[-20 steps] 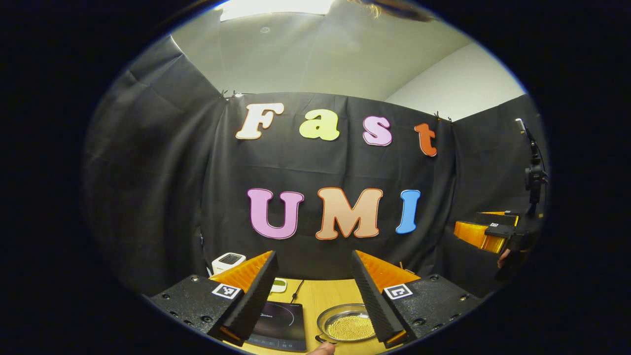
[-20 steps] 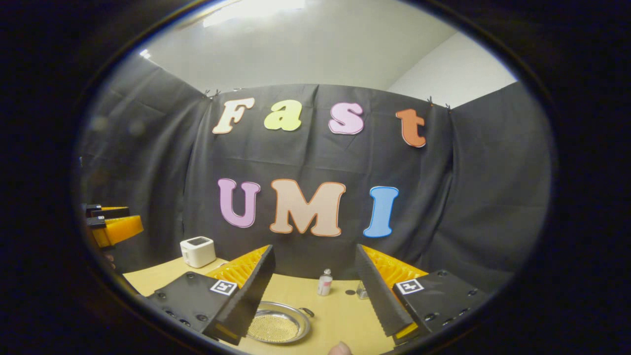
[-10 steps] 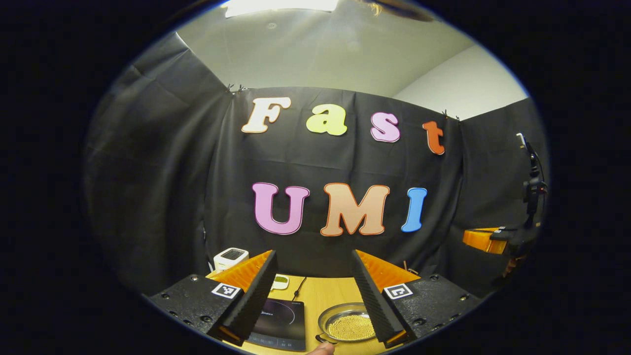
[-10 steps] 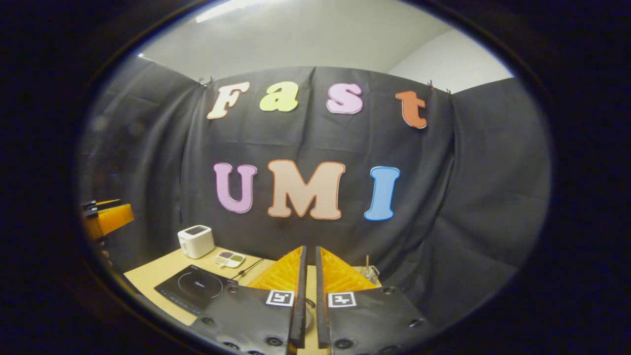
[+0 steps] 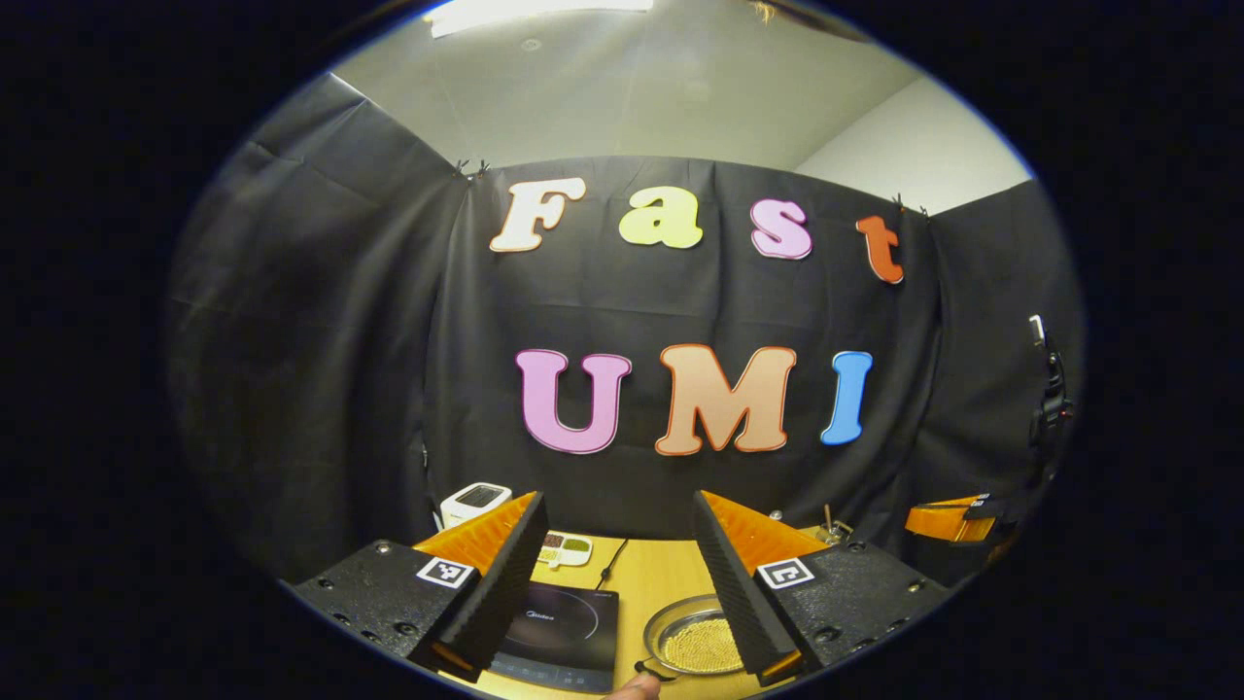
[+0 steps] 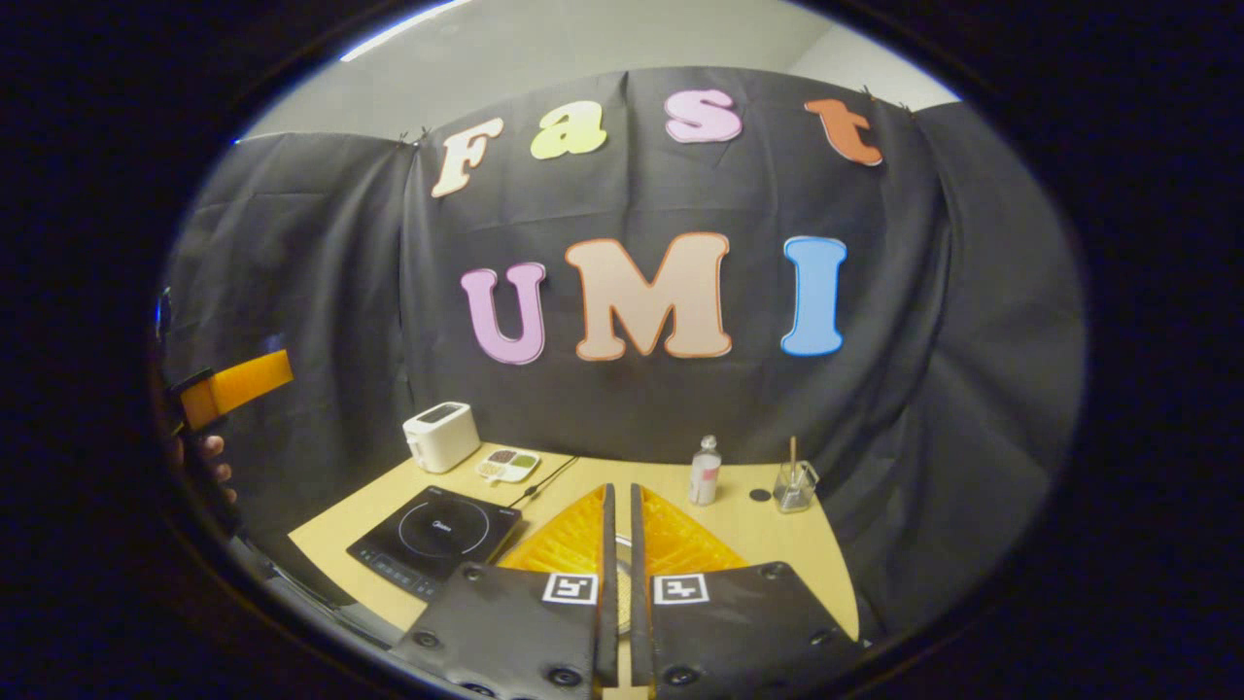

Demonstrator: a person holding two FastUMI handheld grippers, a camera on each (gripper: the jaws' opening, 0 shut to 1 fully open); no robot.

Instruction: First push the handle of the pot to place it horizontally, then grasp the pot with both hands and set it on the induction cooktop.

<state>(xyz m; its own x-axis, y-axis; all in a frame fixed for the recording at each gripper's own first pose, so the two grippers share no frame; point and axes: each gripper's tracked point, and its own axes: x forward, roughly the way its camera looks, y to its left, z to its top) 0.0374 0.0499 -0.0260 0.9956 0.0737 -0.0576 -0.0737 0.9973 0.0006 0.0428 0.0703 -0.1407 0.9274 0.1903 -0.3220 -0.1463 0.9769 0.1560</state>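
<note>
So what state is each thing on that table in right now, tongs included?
Left tongs: open, holding nothing.
Right tongs: shut, with nothing seen between them.
Pot: uncovered, resting on the table beside the cooktop.
Induction cooktop: flat, nothing on it.
Bottle: upright.
Toaster: upright.

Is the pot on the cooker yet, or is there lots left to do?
Not yet. The pot sits on the table beside the induction cooktop. The left gripper hangs open above them; the right gripper is shut, holding nothing. Pushing the handle, lifting and placing are all left.
</note>
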